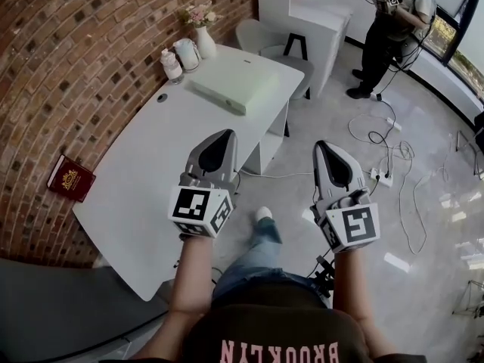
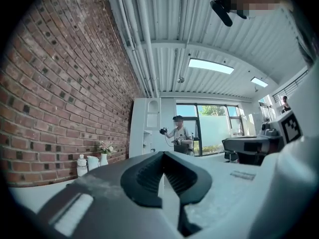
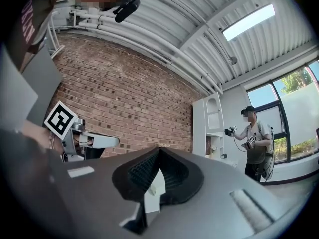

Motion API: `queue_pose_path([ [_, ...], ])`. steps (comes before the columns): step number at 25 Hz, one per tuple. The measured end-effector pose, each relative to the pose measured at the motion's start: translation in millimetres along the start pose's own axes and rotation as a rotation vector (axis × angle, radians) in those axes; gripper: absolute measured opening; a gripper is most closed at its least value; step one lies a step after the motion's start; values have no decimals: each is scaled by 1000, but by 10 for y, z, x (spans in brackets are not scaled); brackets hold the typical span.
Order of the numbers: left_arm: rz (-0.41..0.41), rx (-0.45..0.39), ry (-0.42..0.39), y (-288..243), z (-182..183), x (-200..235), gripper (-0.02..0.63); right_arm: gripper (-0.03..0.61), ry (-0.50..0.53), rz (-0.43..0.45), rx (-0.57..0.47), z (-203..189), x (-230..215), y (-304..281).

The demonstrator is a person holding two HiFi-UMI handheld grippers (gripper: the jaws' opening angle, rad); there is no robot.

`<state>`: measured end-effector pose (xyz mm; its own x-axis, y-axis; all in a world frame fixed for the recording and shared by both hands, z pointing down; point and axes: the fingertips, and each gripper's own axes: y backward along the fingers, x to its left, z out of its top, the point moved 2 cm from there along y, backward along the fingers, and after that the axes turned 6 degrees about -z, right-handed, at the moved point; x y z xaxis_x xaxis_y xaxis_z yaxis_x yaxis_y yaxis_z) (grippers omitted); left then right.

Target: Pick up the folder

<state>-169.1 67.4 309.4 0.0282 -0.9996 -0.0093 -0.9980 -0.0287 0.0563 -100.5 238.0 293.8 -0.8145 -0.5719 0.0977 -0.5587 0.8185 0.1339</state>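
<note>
A flat pale green folder (image 1: 231, 85) lies at the far end of the white table (image 1: 151, 172) in the head view. My left gripper (image 1: 221, 138) is held over the table's right edge, well short of the folder, jaws shut and empty. My right gripper (image 1: 330, 148) hangs over the floor to the right of the table, also shut with nothing in it. In the left gripper view the left gripper (image 2: 162, 154) has its pads pressed together. The right gripper view shows the right gripper (image 3: 159, 151) the same way. The folder is hidden in both gripper views.
A red booklet (image 1: 71, 178) lies at the table's left edge by the brick wall. A bottle (image 1: 171, 64), a kettle (image 1: 187, 53) and a flower vase (image 1: 203, 32) stand behind the folder. A chair (image 1: 265, 40), a white cabinet (image 1: 318, 21), floor cables (image 1: 386, 157) and a standing person (image 1: 389, 21) lie beyond.
</note>
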Motion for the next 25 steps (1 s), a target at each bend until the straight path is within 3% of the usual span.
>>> queue_pose_path([
  [15,91,32,62,-1589,-289,1488,-3,-2,14,150,60,-404,-550,-2320],
  [25,216,53,82,-1791,-439,2167,-3,0,-10,241,63,-598,-560,-3281],
])
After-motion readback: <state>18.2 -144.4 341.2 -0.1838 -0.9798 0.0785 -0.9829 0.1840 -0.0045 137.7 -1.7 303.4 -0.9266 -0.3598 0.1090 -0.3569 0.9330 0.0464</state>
